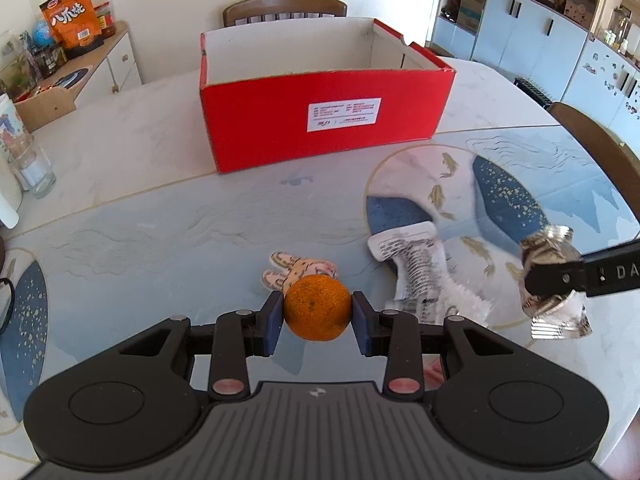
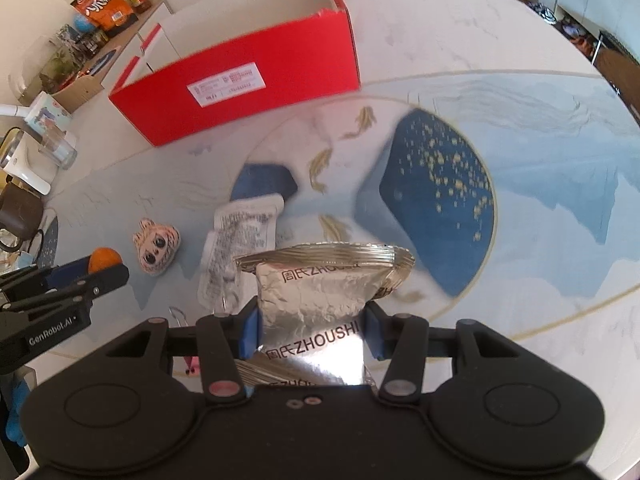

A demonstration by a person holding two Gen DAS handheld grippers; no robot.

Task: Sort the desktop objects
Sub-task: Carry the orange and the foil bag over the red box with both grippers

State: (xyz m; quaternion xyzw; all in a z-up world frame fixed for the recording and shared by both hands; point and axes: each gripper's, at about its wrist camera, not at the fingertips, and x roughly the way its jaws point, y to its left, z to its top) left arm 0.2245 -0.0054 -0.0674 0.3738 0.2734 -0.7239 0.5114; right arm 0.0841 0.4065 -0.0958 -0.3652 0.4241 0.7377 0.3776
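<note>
My left gripper (image 1: pixel 318 312) is shut on an orange (image 1: pixel 317 307) and holds it above the table; it also shows in the right wrist view (image 2: pixel 105 261). My right gripper (image 2: pixel 312 330) is shut on a silver foil packet (image 2: pixel 316 296), also seen at the right edge of the left wrist view (image 1: pixel 550 280). An open red box (image 1: pixel 316 120) stands at the back of the table (image 2: pixel 248 76). A small doll-face toy (image 2: pixel 157 246) and a clear printed sachet (image 2: pixel 240 244) lie on the table between the grippers.
A glass jar (image 1: pixel 30 168) and white items stand at the table's left edge. A round blue fish-pattern mat (image 2: pixel 400 184) lies under the sachet. Wooden chairs (image 1: pixel 284 8) stand behind the box and at the right. A pink clip (image 2: pixel 192 364) lies near my right gripper.
</note>
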